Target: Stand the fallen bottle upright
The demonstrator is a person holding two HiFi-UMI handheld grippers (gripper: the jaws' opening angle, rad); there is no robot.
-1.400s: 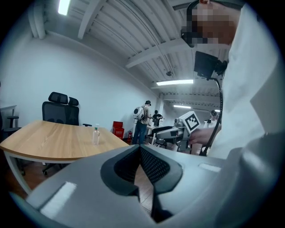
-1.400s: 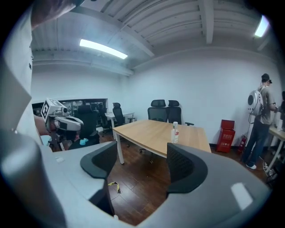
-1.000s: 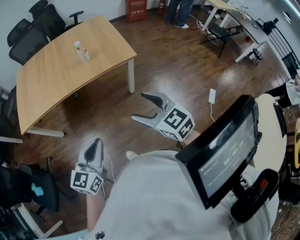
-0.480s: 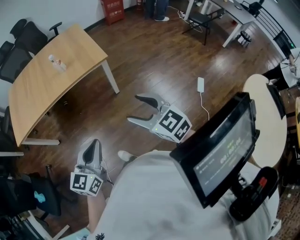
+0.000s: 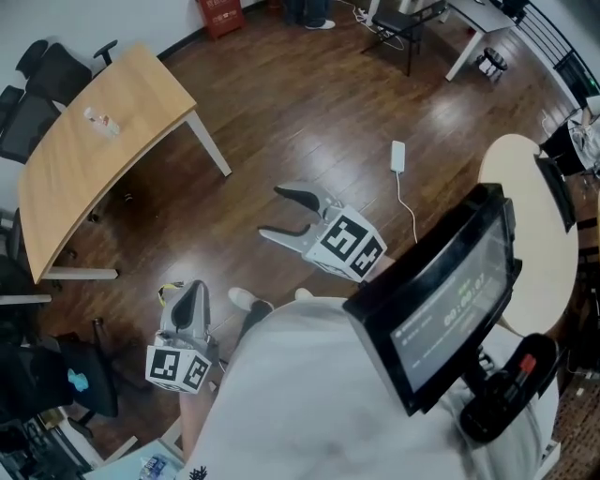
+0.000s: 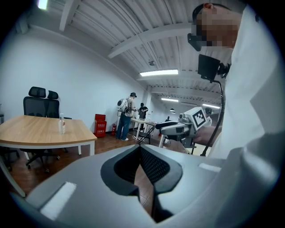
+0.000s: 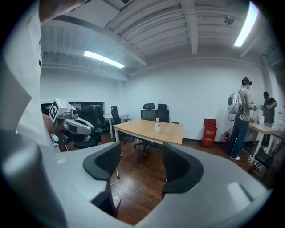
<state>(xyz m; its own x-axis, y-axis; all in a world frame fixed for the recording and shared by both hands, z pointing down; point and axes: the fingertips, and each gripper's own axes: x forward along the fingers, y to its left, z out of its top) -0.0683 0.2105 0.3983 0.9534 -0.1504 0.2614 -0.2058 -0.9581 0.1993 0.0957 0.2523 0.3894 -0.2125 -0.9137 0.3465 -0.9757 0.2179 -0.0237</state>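
A small clear bottle [image 5: 98, 120] with a white cap sits on the wooden table [image 5: 66, 187] at the far left of the head view. It looks upright in the left gripper view [image 6: 61, 124] and in the right gripper view [image 7: 157, 125]. Both grippers hang over the dark wood floor, far from the table. My left gripper [image 5: 190, 300] is shut with nothing in it; its own view shows the pads [image 6: 140, 149] meeting. My right gripper [image 5: 274, 213] is open and its jaws are closing. Only floor shows between its pads [image 7: 140, 153].
Black office chairs [image 5: 37, 80] stand behind the table. A white power adapter [image 5: 397, 156] with a cable lies on the floor. A round pale table [image 5: 525, 234] is at the right, and a red box [image 5: 217, 13] and desks at the far wall. People [image 7: 240, 120] stand near the desks.
The table and bottle have slid toward the upper left of the head view as the person moved across the floor with both grippers. The right jaws have narrowed.
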